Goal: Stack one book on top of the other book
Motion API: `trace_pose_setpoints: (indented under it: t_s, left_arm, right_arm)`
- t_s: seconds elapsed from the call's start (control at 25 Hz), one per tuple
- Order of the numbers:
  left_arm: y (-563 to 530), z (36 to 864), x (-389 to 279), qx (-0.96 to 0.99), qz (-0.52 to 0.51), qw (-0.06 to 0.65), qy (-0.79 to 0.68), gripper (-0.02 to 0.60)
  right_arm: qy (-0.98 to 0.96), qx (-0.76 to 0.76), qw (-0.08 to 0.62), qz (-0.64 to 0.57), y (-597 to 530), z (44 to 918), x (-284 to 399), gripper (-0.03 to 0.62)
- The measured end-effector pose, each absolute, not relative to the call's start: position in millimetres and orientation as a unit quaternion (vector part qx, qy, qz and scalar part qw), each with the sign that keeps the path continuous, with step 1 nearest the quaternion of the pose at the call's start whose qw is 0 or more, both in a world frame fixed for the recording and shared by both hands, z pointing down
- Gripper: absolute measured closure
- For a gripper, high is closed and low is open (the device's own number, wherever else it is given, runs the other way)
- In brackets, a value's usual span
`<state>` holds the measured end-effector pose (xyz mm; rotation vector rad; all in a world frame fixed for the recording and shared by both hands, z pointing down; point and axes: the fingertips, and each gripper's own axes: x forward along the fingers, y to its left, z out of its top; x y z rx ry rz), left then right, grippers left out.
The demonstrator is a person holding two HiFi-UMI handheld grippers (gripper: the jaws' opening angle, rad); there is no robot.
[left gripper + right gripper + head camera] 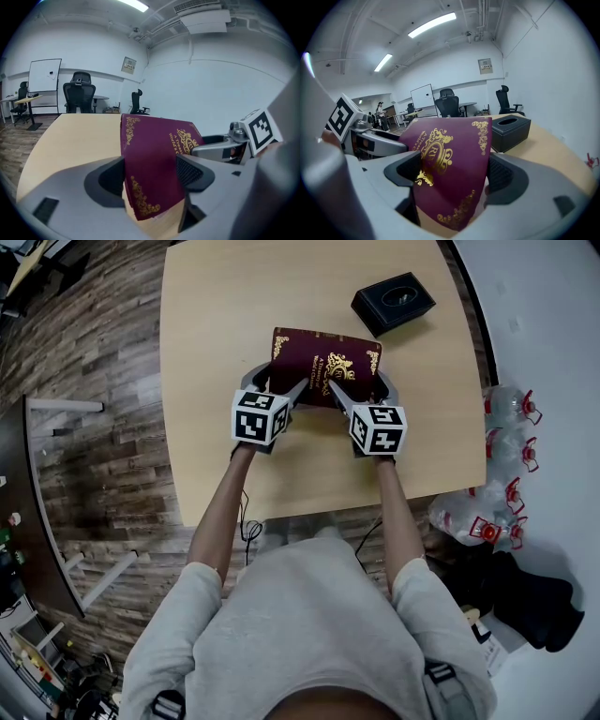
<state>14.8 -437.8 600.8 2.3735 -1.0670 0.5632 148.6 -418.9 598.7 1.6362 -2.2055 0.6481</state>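
Observation:
A maroon book [323, 362] with gold ornament lies over the middle of the light wooden table [211, 324]. My left gripper [277, 382] is shut on its near left corner, my right gripper [359, 385] on its near right corner. In the left gripper view the book [154, 159] runs up between the two dark jaws, and the right-hand pad [190, 172] rests against the cover. The right gripper view has the same book [450, 164] wedged between its jaws. Only one maroon cover shows; whether a second book lies under it is hidden.
A black tissue box [394, 301] stands at the table's far right, just beyond the book, and appears as the black tissue box [511, 129] in the right gripper view. Water bottles [506, 456] and a black bag [530, 601] sit on the floor at the right. Office chairs [79, 96] stand behind the table.

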Motion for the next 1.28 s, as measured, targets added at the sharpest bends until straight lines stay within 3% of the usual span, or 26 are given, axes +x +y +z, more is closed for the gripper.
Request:
trace_pose_setpoints:
  t_s: [0.52, 1.28]
  left_arm:
    - [-431, 639, 24, 0.853, 0.237, 0.273, -0.376, 0.242]
    - [-445, 654, 31, 0.845, 0.25, 0.3, -0.366, 0.241]
  right_arm:
    - [-0.763, 0.556, 0.192, 0.269, -418, 637, 159, 0.163]
    - [-0.759, 0.543, 0.181, 0.31, -432, 655, 165, 0.16]
